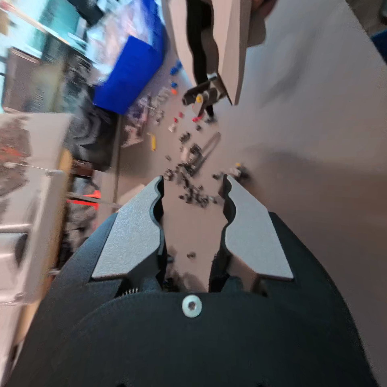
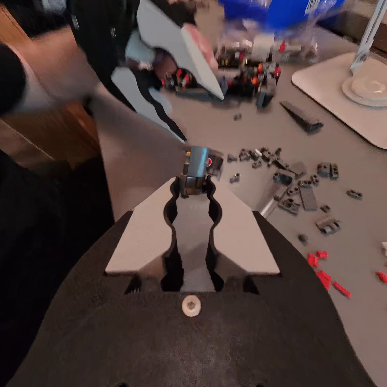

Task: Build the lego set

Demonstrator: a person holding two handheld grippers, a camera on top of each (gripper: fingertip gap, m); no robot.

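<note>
We saw the right gripper [image 2: 192, 184] pinching a small grey-blue brick assembly [image 2: 195, 165] by its dark lower block, the black fingertips [image 2: 209, 185] closed against its two sides. The assembly stood up past the tips, with a tiny yellow stud on its left and a red dot on its right, raised above the grey tabletop [image 2: 240, 129]. To its right lay a scatter of small dark grey brick pieces [image 2: 293, 178], and nearer the gripper's right flank a few loose red bricks [image 2: 324, 272]. A long black wedge-shaped piece [image 2: 301, 117] lay farther back, beside a pale rounded stand base [image 2: 335, 94].

The left gripper [image 1: 193, 182] was spread wide with bare table showing between its grey fingers [image 1: 136, 230], nothing in its grasp. It hung tilted above the same scatter of dark pieces [image 1: 192, 194]. In the right wrist view it appeared at upper left, heavily blurred. A blue bin [image 1: 129, 69] sat at the table's far side.
</note>
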